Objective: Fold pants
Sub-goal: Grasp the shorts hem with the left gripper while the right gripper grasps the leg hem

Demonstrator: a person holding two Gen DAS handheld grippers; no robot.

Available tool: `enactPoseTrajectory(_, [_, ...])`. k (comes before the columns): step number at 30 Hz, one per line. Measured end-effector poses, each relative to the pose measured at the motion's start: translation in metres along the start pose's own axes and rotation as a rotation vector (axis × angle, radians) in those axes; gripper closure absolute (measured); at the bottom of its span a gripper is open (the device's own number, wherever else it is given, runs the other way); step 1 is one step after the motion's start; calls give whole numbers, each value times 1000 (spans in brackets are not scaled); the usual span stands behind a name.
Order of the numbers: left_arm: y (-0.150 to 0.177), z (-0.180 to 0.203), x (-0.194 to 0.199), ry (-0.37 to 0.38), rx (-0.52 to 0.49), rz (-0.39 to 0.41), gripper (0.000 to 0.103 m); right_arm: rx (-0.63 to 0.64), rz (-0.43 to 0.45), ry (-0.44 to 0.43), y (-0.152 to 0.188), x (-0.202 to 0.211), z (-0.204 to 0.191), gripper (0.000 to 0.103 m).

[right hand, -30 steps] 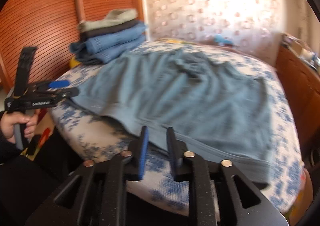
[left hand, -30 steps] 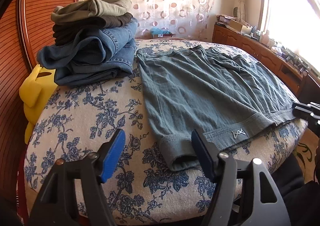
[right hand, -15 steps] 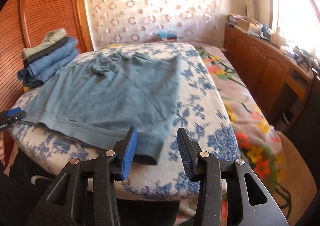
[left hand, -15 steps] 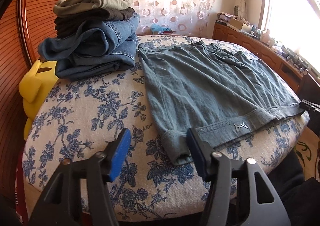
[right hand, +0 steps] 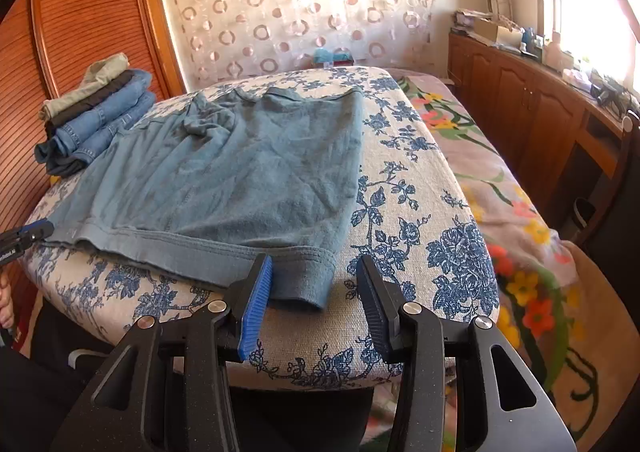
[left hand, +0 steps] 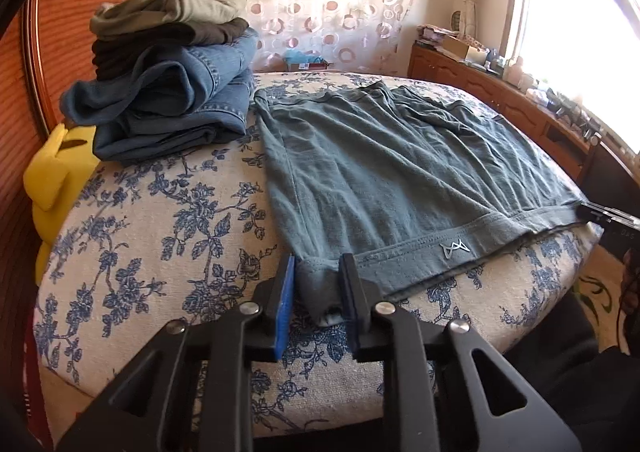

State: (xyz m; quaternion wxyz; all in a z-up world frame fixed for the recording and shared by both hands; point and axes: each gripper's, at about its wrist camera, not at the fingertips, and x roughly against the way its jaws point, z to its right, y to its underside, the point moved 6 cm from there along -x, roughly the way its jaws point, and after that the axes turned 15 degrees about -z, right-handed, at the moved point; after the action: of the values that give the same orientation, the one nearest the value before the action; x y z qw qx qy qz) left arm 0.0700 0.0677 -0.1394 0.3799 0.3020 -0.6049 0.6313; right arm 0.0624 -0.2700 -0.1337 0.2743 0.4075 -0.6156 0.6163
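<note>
Teal-grey pants (left hand: pixel 400 171) lie spread flat on a cushion with a blue flower print (left hand: pixel 160 232). In the left wrist view my left gripper (left hand: pixel 316 292) is at the near left corner of the hem, its jaws closing, and the cloth is bunched and pinched between the blue pads. My right gripper (right hand: pixel 316 292) stands open at the near right corner of the pants (right hand: pixel 240 179); that corner lies between the fingers, against the left pad and clear of the right one. Each gripper's tip shows at the edge of the other view: right gripper (left hand: pixel 600 211), left gripper (right hand: pixel 28 232).
A stack of folded jeans and other clothes (left hand: pixel 168 91) sits at the cushion's far left, also seen in the right wrist view (right hand: pixel 92 115). A yellow object (left hand: pixel 56 171) is wedged beside it. A bedsheet with coloured flowers (right hand: pixel 500 191) and wooden cabinets (right hand: pixel 540 111) lie to the right.
My left jaws closed in on the pants' near left corner. My right gripper swung across to the near right corner and its jaws widened around it.
</note>
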Motion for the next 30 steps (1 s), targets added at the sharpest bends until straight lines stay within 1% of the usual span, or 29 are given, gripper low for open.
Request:
enactPoseTrajectory(2, [0,-1,1,1,5,1,90,1,-1,0,0,0,0,59])
enactPoseTrajectory(5, [0,-5,2,12,13,2,94,0,0,0,0,0,0,59])
enactPoseTrajectory(12, [3,-8,2,10,15,0,95,7,-5,-4,1,-1,-2,59])
enactPoseTrajectory(14, [3,-8,2,8,16,1,95,12,-7,-4,1,-1,-4,60])
enactPoseTrajectory(16, [3,-6,2,-4,7,2,95,20,-9,-10,1,-1,-6,69])
enactPoseTrajectory(17, [3,-5,1,-8,3,4,95,24,-10,-12,2,-1,-6,72])
enactPoseTrajectory(18, [3,-5,1,-9,2,4,95,26,-10,-16,3,-1,-7,78])
enactPoseTrajectory(19, [3,-6,1,-6,3,3,94,25,-9,-13,2,-1,-6,82])
enactPoseTrajectory(21, [3,-7,0,3,7,3,94,24,-8,-19,2,0,-5,88])
enactPoseTrajectory(22, [3,-7,0,5,7,2,93,24,-7,-21,2,1,-4,93])
enactPoseTrajectory(25, [3,-7,0,4,6,3,93,37,-5,-32,4,7,-4,99])
enactPoseTrajectory(30, [4,-7,1,8,8,4,94,38,-8,-47,8,14,-2,100])
